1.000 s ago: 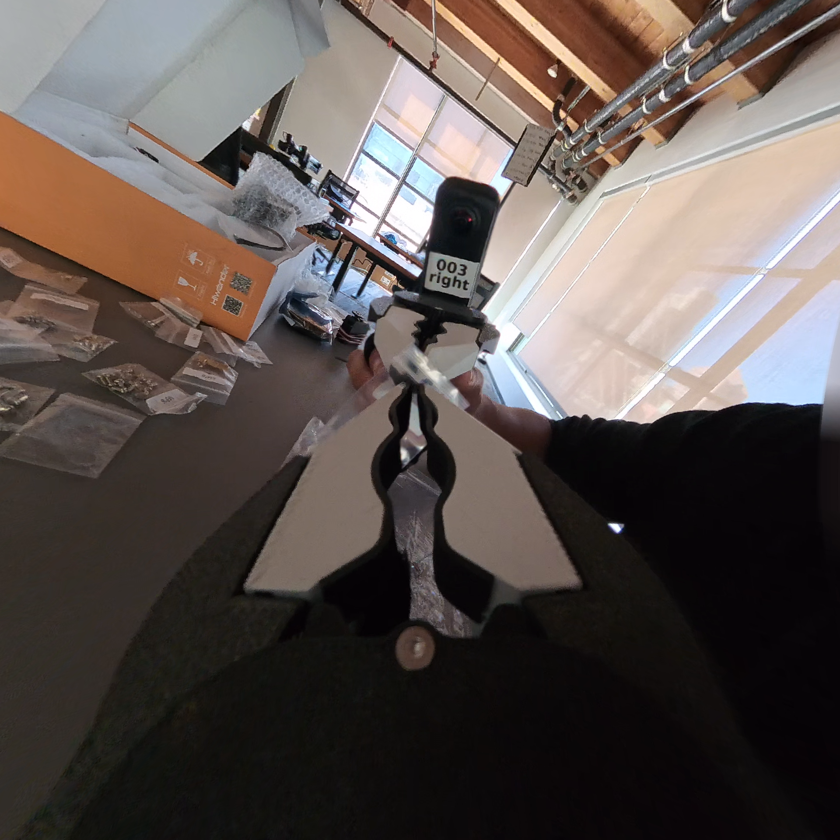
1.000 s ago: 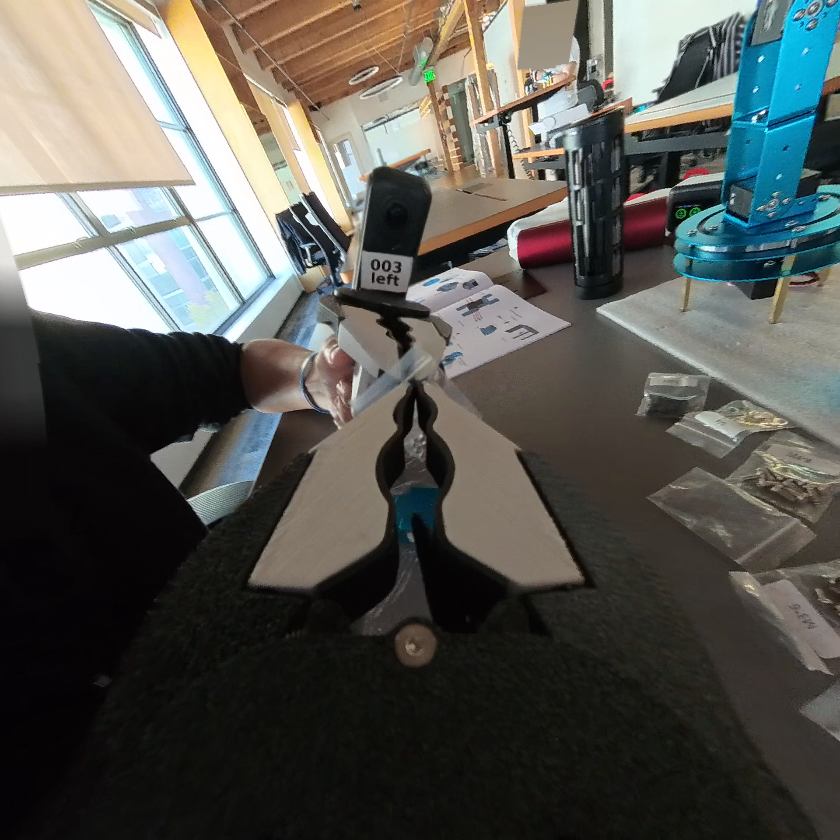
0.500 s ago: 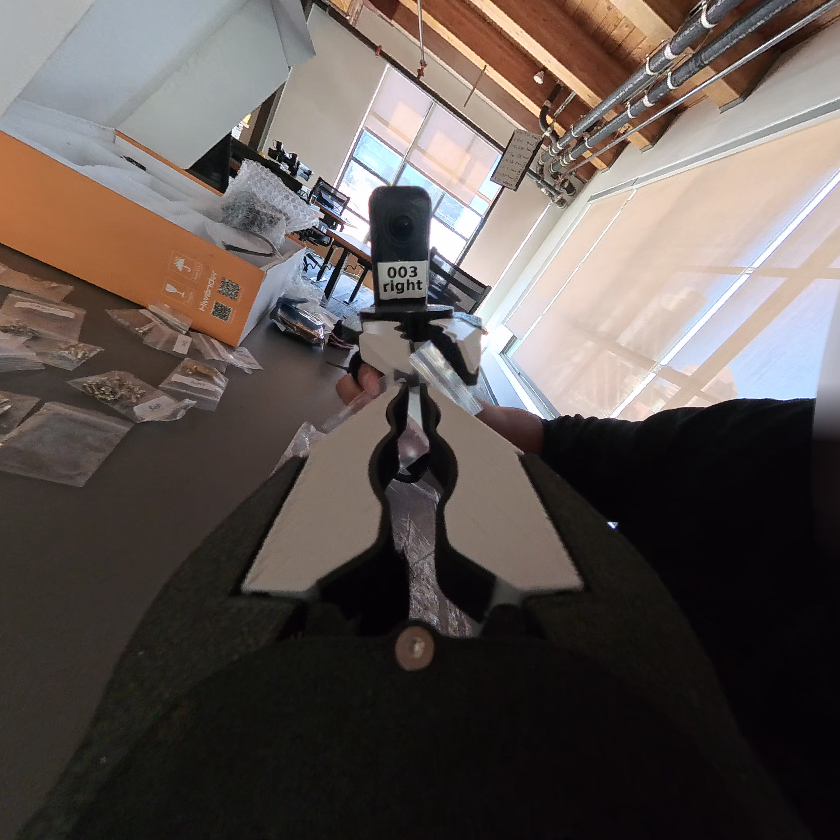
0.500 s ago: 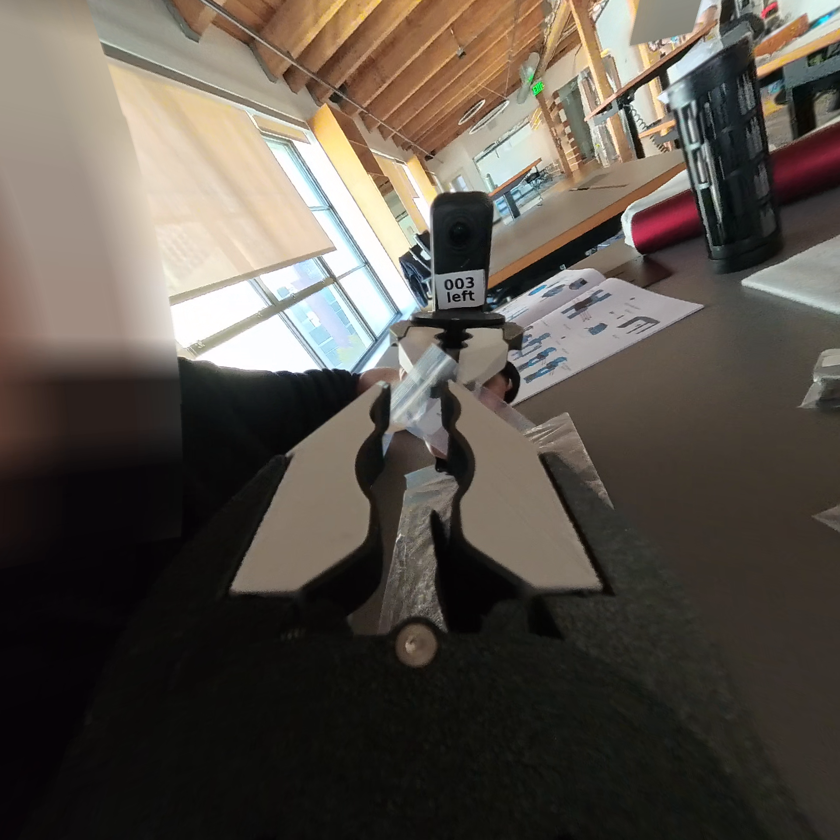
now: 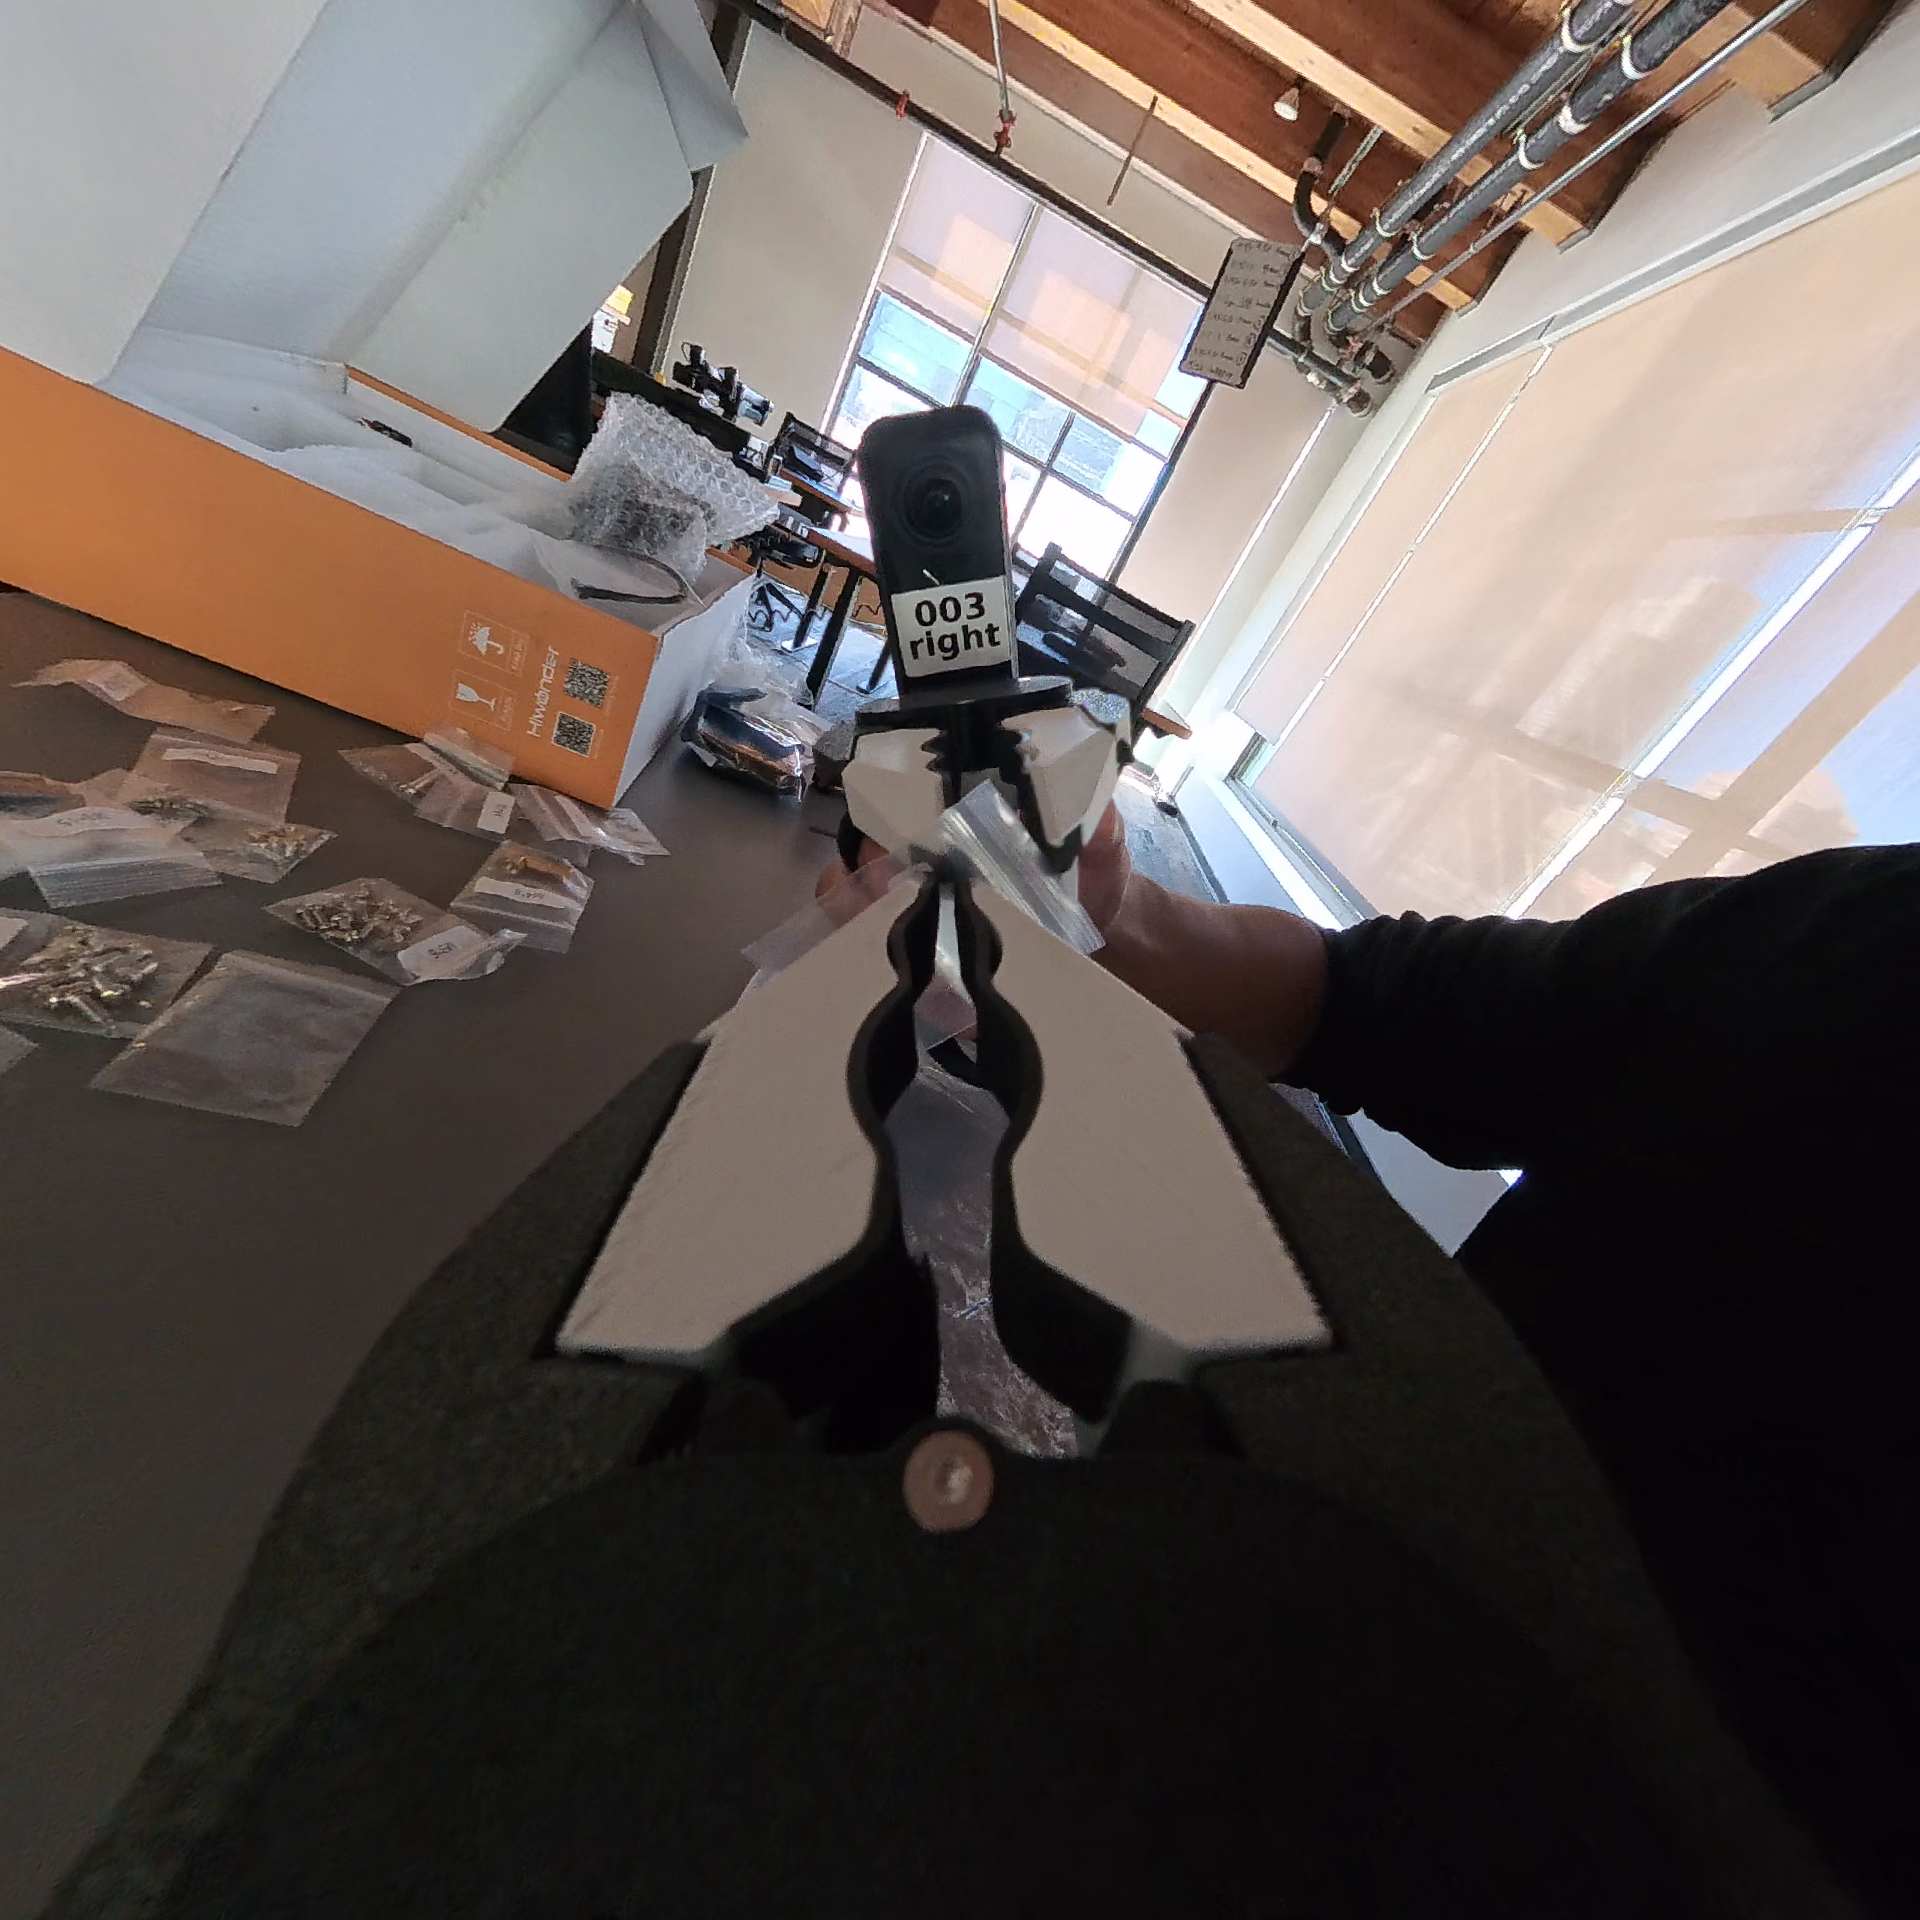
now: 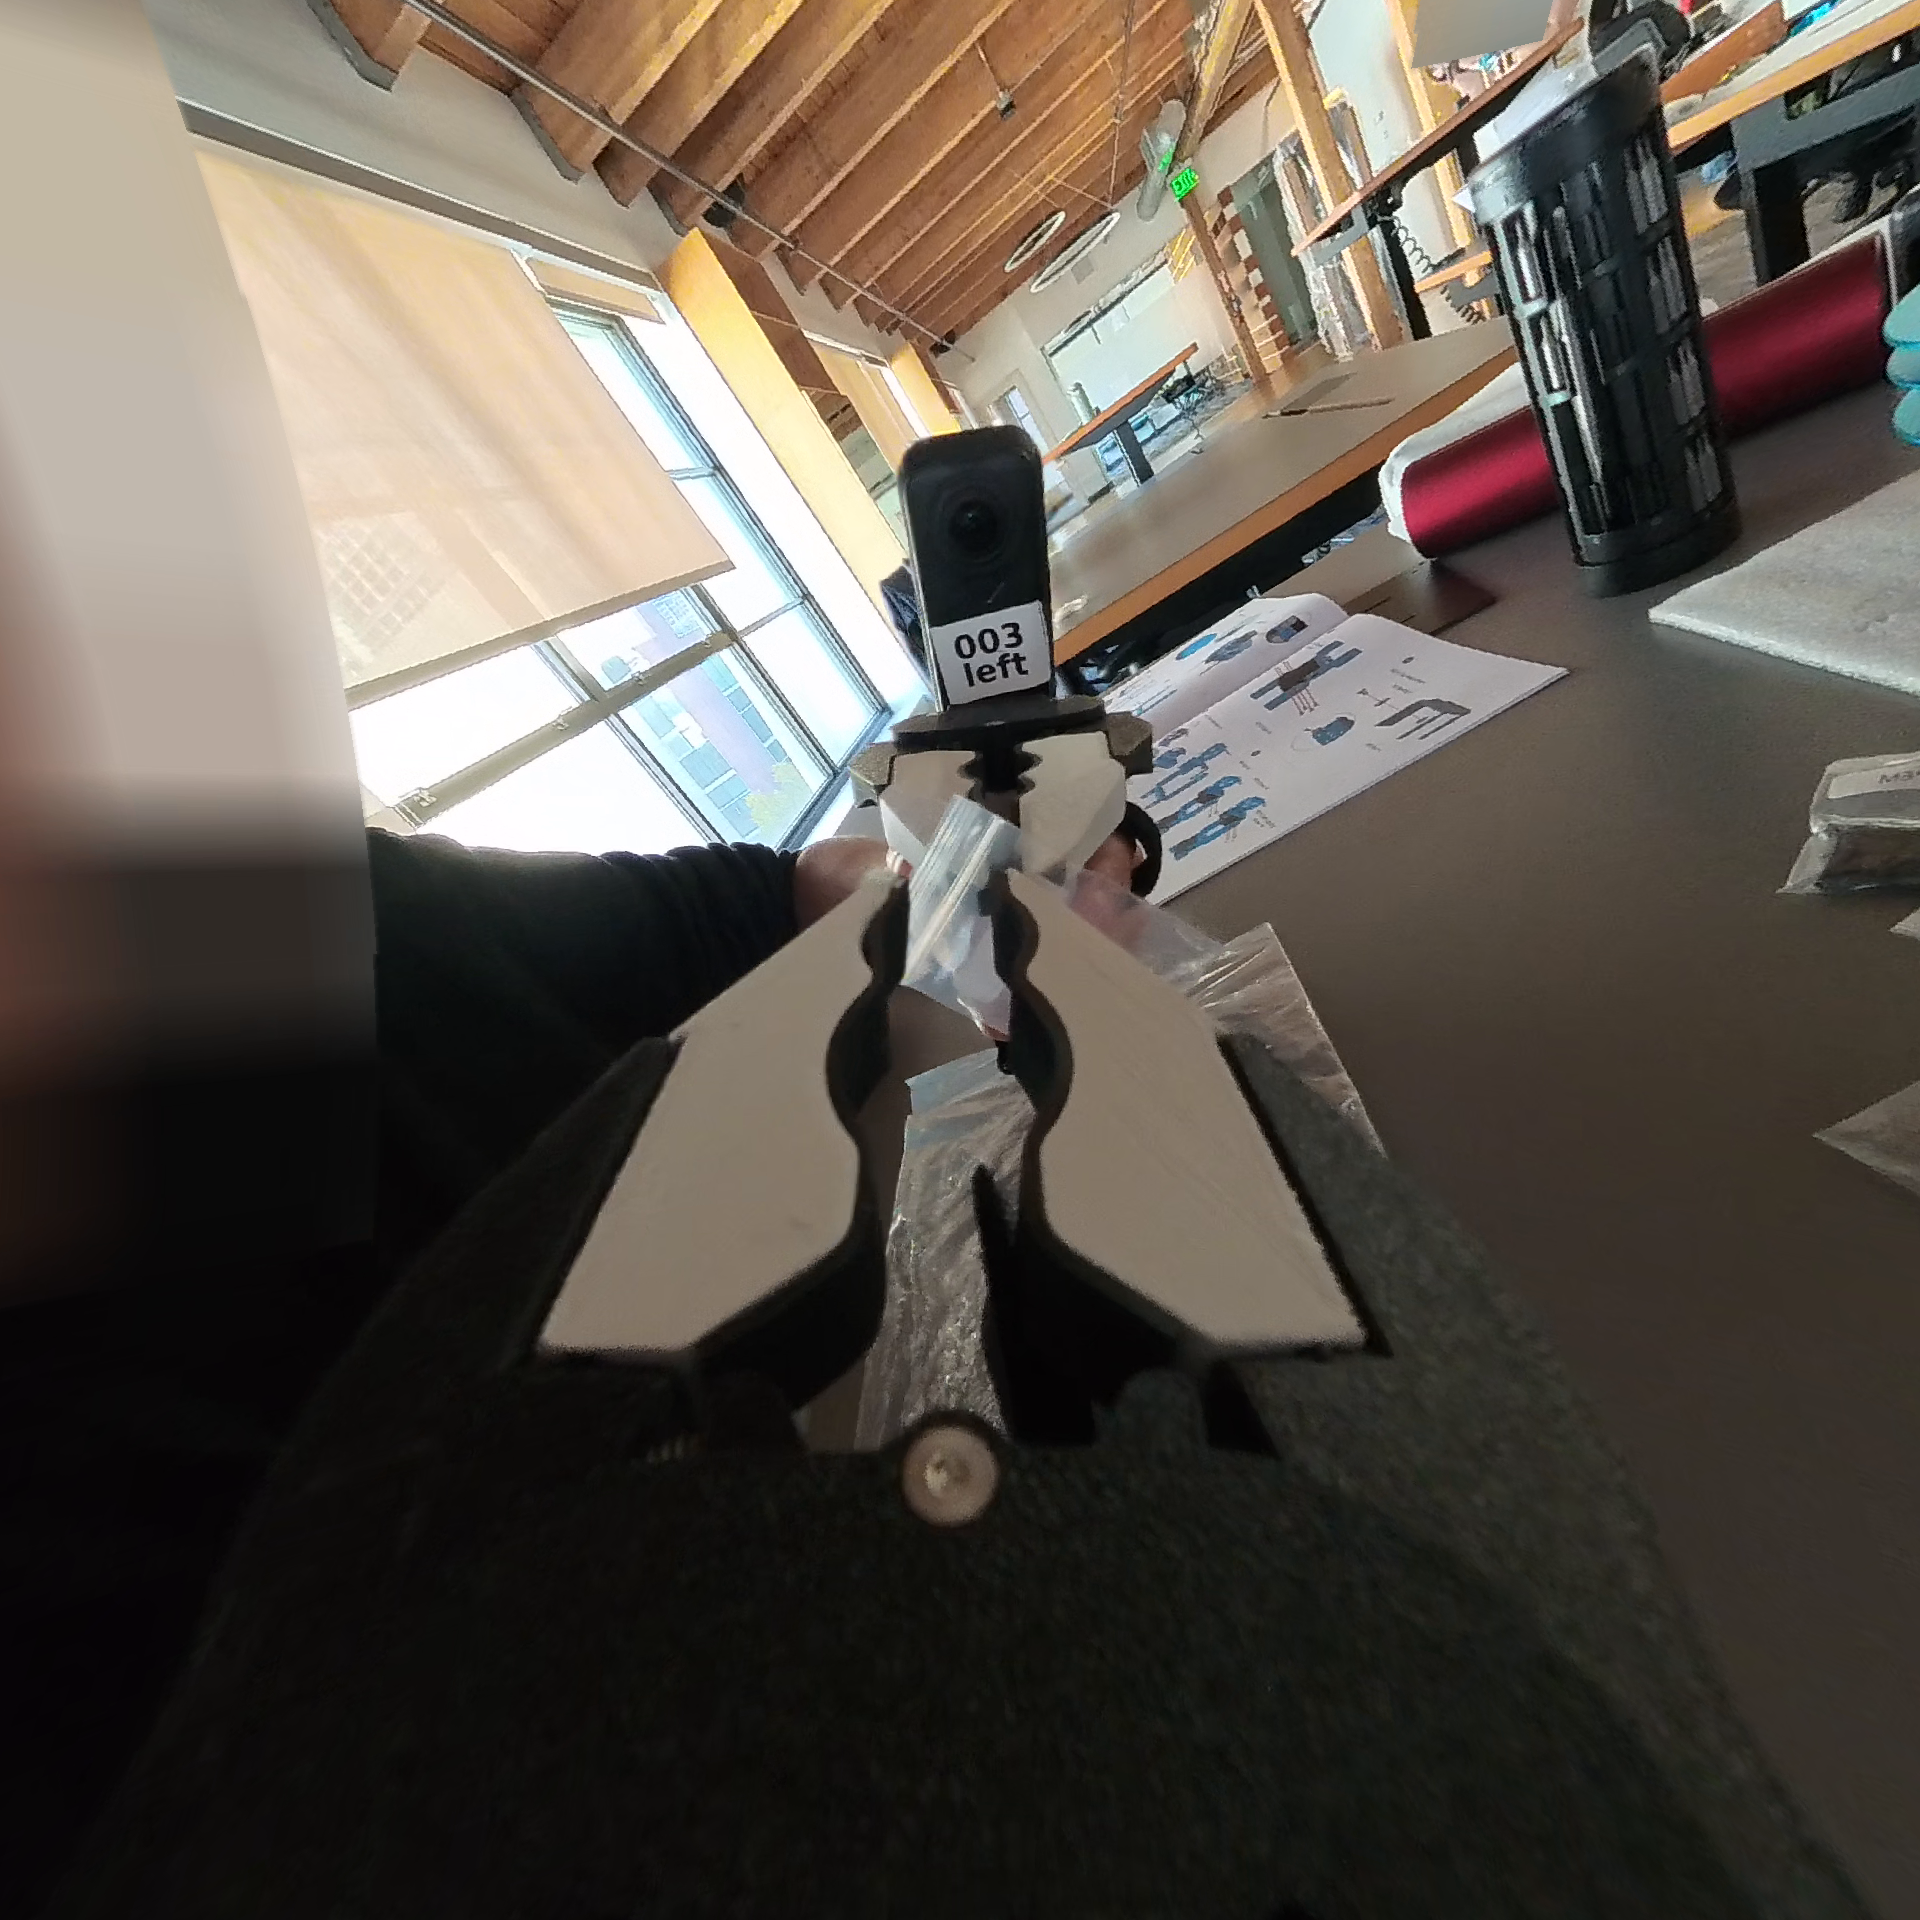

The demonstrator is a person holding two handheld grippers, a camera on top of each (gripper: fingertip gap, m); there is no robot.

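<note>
Clear bag [image 5: 1013,868] gripped by left gripper [image 5: 940,896] jaws; right gripper [image 6: 951,883] jaws parted around it, above dark table [image 5: 312,1195].

Clear glossy plastic bag [image 5: 1013,878], crinkled, pinched between matt white plastic fingers [image 5: 800,1122] of left gripper [image 5: 940,894]; right gripper [image 6: 951,899] same matt white plastic, parted around bag. Gripper body [image 5: 935,1662] wrapped in rough dark felt-like cloth. Dark matt smooth table [image 5: 208,1247]. Orange cardboard box [image 5: 312,582], bubble wrap [image 5: 665,488] inside. Paper booklet [image 6: 1340,717], satin. Ceiling beams [image 6: 883,135] bare wood; pipes [image 5: 1507,135] dull metal.
</note>
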